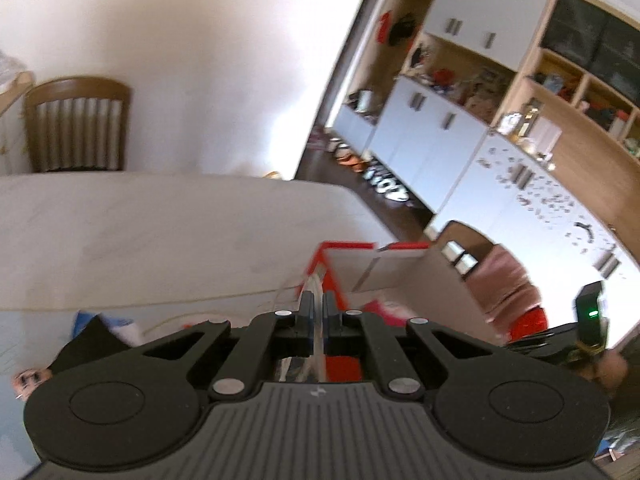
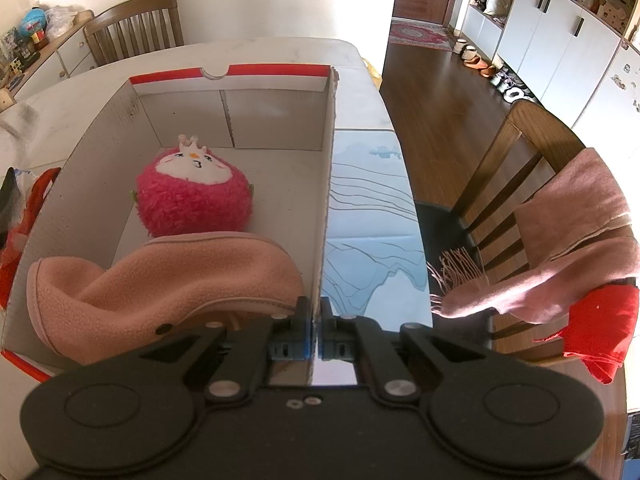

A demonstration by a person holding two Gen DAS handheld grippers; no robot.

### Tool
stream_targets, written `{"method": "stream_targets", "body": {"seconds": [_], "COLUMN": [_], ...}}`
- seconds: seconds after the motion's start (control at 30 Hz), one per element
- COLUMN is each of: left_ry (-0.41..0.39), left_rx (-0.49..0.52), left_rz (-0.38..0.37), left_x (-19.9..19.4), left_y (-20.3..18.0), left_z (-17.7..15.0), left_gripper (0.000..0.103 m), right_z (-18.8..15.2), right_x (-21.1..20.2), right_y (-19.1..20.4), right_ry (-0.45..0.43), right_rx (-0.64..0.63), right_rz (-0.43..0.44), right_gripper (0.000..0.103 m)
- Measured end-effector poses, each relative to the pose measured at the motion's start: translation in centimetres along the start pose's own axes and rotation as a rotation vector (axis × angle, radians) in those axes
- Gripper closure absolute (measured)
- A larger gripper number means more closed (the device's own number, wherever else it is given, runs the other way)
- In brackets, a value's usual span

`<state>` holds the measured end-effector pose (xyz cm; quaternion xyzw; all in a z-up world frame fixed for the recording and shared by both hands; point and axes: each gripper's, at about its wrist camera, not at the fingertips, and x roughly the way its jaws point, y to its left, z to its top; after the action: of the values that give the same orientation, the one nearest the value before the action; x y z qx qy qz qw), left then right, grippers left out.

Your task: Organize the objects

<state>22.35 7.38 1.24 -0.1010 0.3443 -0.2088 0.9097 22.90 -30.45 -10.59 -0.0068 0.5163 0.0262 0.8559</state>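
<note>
A white cardboard box with a red rim [image 2: 276, 70] stands on the table. Inside it lie a fluffy pink plush toy [image 2: 192, 196] and a pink fleece piece [image 2: 168, 276]. My right gripper [image 2: 318, 316] is shut on the box's right wall near its front corner. In the blurred left wrist view, my left gripper [image 1: 317, 306] is held up over the table and shut on a thin clear item [image 1: 316, 280] that I cannot identify. The box [image 1: 340, 268] shows just beyond its fingertips. The right gripper's body [image 1: 588, 320] appears at the right edge.
The pale table [image 2: 260, 52] has a blue patterned mat [image 2: 368, 208] beside the box. Red and black things [image 2: 24, 208] lie left of the box. A wooden chair [image 2: 520, 148] on the right carries a pink scarf [image 2: 560, 232] and a red cloth [image 2: 600, 320]. Another chair [image 2: 132, 20] stands at the far side.
</note>
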Motion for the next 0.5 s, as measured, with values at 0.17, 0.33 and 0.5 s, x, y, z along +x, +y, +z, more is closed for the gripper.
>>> {"method": "stream_targets", "body": {"seconds": [0.17,0.33,0.5], "left_ry": [-0.012,0.015,0.120], "left_rx": [0.060,0.120,0.118], "left_rz": [-0.072,-0.081,-0.035], "left_x": [1.2,3.4,6.1], "left_y": [-3.5,-5.6,-4.9], "left_z": [2.0,2.7,0.7], "left_gripper": [0.100,0.100,0.100], "right_z": [0.0,0.0,0.1], "right_x": [0.1,0.2,0.3], "right_y": [0.1,0.1,0.0], "right_ry": [-0.001,-0.002,-0.002], "right_rx": [-0.002,0.000,-0.002], "right_rz": [-0.001,0.004,0.007], "right_gripper": [0.100,0.100,0.100]}}
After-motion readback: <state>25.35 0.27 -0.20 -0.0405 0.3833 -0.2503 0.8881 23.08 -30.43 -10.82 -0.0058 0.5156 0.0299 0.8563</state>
